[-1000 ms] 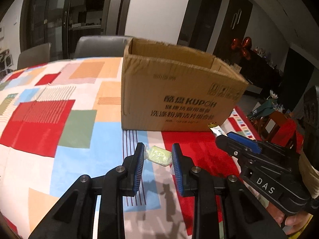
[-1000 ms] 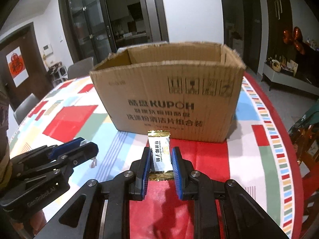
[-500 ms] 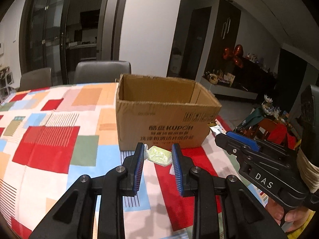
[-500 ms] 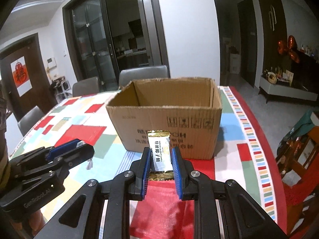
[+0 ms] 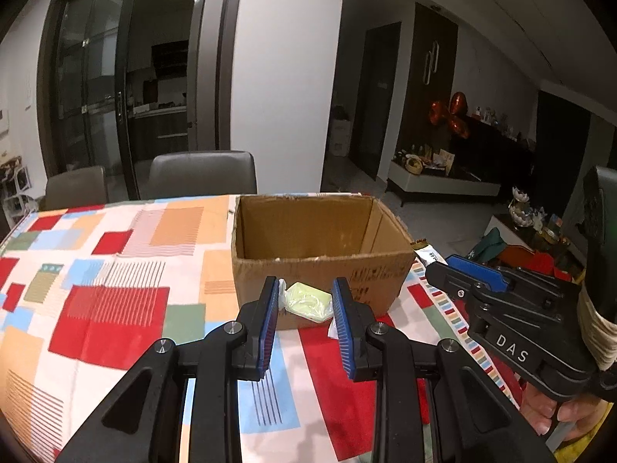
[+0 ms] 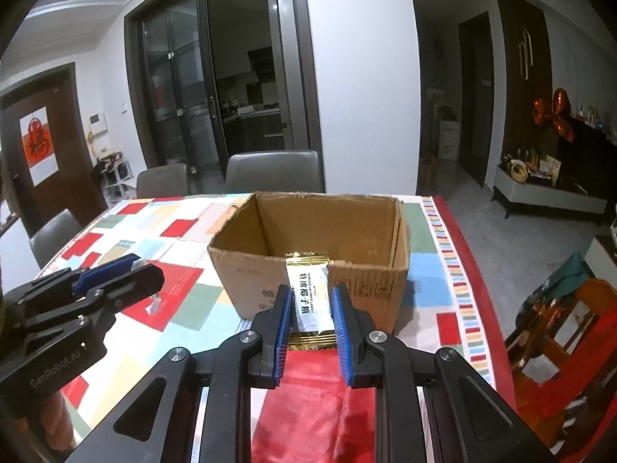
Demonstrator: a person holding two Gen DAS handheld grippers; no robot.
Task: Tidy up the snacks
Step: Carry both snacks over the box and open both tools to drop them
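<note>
An open cardboard box (image 5: 320,266) (image 6: 246,285) stands on the patchwork tablecloth (image 5: 108,308) (image 6: 185,293); what shows of its inside is bare. My left gripper (image 5: 305,293) is shut on a pale green wrapped candy (image 5: 308,301), held in the air in front of the box's near wall. My right gripper (image 6: 311,297) is shut on a white and gold candy packet (image 6: 310,297), upright, just short of the box's near rim. Each gripper shows in the other's view: the right gripper (image 5: 459,266) with its packet tip, the left gripper (image 6: 112,274) at the left.
Grey chairs (image 5: 202,173) (image 6: 273,169) stand behind the table's far edge, another chair (image 6: 54,235) at its left side. Right of the table are a wooden chair (image 6: 570,332) and open floor. A person's fingers (image 5: 547,413) grip the right tool's handle.
Both grippers have risen with their snacks still clamped. The views now look down over the box's near rim into its inside, where earlier they faced its printed front wall.
</note>
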